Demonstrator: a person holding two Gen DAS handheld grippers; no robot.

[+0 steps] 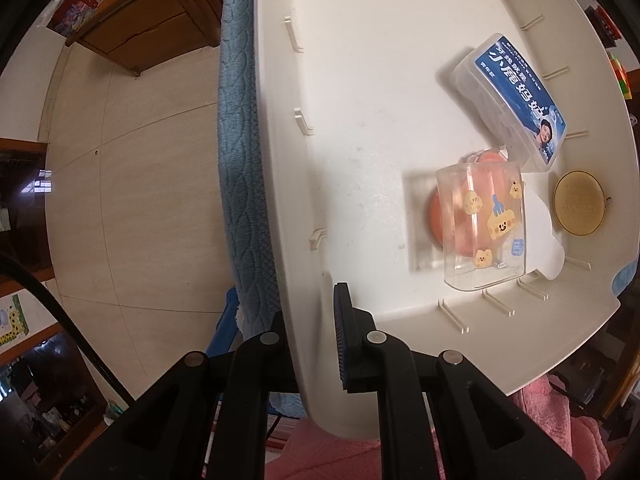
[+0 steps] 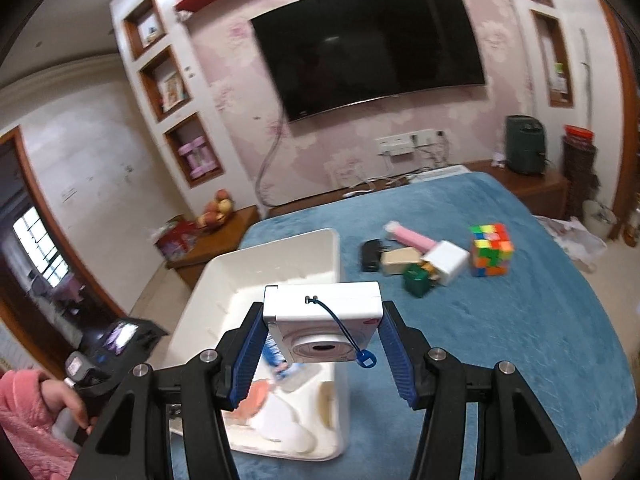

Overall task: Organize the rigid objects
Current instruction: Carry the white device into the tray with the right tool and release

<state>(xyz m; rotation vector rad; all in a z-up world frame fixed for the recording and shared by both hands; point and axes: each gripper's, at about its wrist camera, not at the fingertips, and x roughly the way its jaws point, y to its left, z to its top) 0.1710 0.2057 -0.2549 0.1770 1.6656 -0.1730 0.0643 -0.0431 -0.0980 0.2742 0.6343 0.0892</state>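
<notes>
My right gripper (image 2: 322, 334) is shut on a white toy camera (image 2: 322, 320) with a blue strap, held in the air above the near end of the white bin (image 2: 280, 256). My left gripper (image 1: 316, 340) points straight down and is shut on the bin's near wall (image 1: 308, 360). Inside the bin lie a clear box with a blue label (image 1: 516, 100), a clear box with yellow stickers (image 1: 480, 224) over an orange round thing, and a tan disc (image 1: 578, 208). On the blue bedspread wait a colour cube (image 2: 491, 250), a white box (image 2: 450, 266), a green block (image 2: 418, 280) and a black item (image 2: 371, 255).
A pink tube (image 2: 408, 238) and a beige block (image 2: 400, 260) lie with the loose pile. The blue bedspread (image 2: 520, 340) spreads right of the bin. A TV (image 2: 368, 46) hangs on the far wall. A person's pink sleeve (image 2: 24, 420) and hand hold the left gripper. Wooden cabinets (image 1: 132, 28) stand beyond the floor.
</notes>
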